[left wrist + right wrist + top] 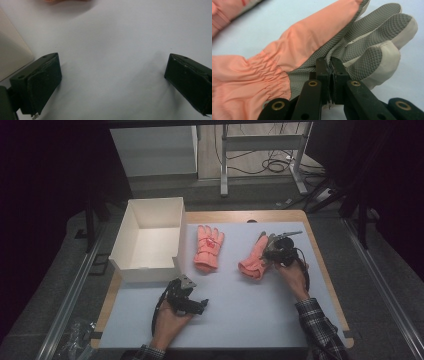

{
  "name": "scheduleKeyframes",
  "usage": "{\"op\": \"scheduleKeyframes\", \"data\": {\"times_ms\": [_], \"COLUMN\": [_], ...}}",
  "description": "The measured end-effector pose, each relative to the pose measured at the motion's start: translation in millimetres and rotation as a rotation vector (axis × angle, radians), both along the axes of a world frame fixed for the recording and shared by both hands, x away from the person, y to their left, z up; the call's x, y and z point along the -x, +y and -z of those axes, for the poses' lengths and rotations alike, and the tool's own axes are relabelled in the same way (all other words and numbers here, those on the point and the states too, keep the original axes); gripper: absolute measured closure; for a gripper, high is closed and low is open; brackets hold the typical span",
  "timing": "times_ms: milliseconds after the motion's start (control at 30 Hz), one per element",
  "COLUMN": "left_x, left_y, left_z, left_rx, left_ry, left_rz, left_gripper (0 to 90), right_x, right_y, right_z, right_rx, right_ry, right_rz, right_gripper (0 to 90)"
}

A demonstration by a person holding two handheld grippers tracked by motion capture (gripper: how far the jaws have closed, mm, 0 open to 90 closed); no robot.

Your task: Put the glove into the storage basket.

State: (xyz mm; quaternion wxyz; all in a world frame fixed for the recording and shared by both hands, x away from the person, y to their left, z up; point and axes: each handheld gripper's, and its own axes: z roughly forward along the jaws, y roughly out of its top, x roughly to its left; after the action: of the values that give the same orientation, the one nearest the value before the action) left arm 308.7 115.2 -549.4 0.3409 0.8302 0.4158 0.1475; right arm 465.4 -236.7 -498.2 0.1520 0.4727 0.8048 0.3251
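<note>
Two salmon-pink gloves lie on the pale mat. The right-hand glove (253, 260) (312, 40) has a grey textured palm and cream fingertips, and my right gripper (270, 251) (331, 67) is shut on it, pinching the grey fabric at the base of the fingers. The other glove (208, 247) (224, 13) lies flat near the middle of the mat, beside the box. My left gripper (199, 306) (112, 80) rests low over bare mat at the front left, jaws wide open with nothing between them.
An open white cardboard box (150, 240) (10, 57) stands at the left of the wooden table (325, 270), just beyond my left gripper. The pale mat (240, 310) covers most of the tabletop. Desk legs and cables lie on the floor behind the table.
</note>
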Motion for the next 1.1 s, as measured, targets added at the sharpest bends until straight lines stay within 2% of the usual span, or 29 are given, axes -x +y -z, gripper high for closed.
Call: {"op": "scheduleKeyframes", "data": {"times_ms": [33, 100, 367, 533, 667, 933, 1100], "left_x": [0.0, 0.0, 0.0, 0.0, 0.1, -0.1, 0.1], "left_y": [0.0, 0.0, 0.1, 0.0, 0.0, 0.1, -0.1], "left_z": [0.0, 0.0, -0.1, 0.0, 0.0, 0.0, 0.1], "left_rx": [0.000, 0.000, -0.002, 0.000, 0.000, -0.001, 0.001], "left_ry": [0.000, 0.000, 0.000, 0.001, 0.001, 0.000, 0.001], "left_rz": [0.000, 0.000, 0.001, 0.001, 0.000, 0.001, 0.000], "left_gripper": [1.0, 1.0, 1.0, 1.0, 1.0, 1.0, 1.0], "right_x": [-0.6, 0.4, 12.0, 23.8, 37.7, 62.5, 78.9], "right_y": [-2.9, -5.5, -9.0, -10.2, -6.7, 2.8, 11.0], "right_z": [-3.1, -7.3, -24.1, -37.7, -46.4, -51.5, -42.8], "right_rx": [-0.034, -0.050, -0.066, -0.110, -0.134, -0.159, -0.158], "right_ry": [0.015, 0.021, -0.013, -0.014, -0.005, 0.011, 0.037], "right_rz": [-0.006, -0.015, -0.075, -0.135, -0.213, -0.323, -0.384], "right_gripper": [86.5, 86.5, 86.5, 86.5, 86.4, 86.4, 86.3]}}
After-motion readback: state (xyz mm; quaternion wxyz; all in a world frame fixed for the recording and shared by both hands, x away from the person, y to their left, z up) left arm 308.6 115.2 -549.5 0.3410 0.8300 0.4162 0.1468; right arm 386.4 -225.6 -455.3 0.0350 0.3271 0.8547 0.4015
